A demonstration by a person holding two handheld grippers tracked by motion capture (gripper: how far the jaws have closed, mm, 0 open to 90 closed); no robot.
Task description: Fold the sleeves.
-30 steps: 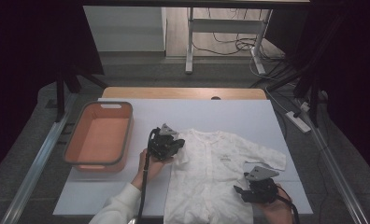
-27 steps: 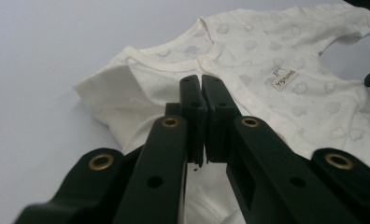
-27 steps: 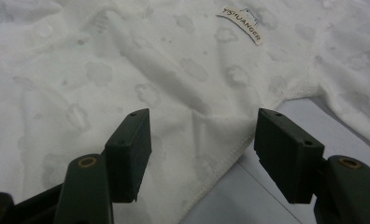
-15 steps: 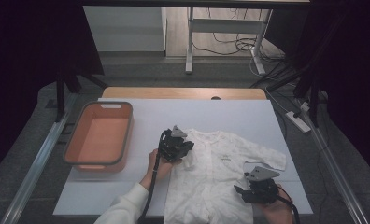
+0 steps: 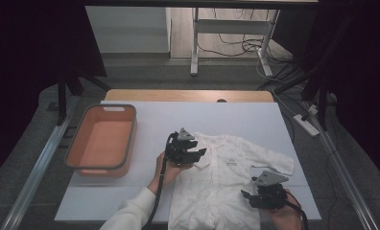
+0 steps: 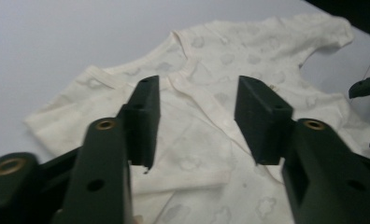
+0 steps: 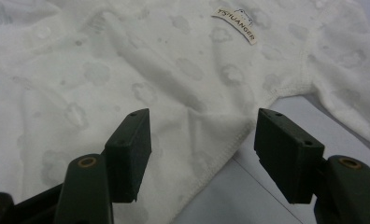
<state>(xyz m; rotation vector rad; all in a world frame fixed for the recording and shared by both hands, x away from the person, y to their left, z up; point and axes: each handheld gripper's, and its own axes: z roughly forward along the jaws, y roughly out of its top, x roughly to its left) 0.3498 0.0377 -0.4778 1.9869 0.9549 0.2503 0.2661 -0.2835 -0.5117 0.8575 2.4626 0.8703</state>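
A white baby shirt (image 5: 226,177) with a faint cloud print lies flat on the white table (image 5: 236,117), its left sleeve folded in over the body. My left gripper (image 5: 198,153) hovers just above that folded sleeve. Its jaws have just been opening and now stand open (image 6: 197,116) over the cloth (image 6: 206,74), with nothing pinched between them. My right gripper (image 5: 246,196) rests by the shirt's right side near the front edge. It is open (image 7: 202,144) over the side hem (image 7: 220,149), below the sewn label (image 7: 233,19).
An orange basin (image 5: 101,139) with a grey rim stands on the table's left part. The right sleeve (image 5: 274,160) still lies spread out. Metal rails run along both table sides, and cables lie on the floor beyond.
My left gripper moved right with the left sleeve, laid it over the shirt's body and opened its jaws. The right gripper has not moved.
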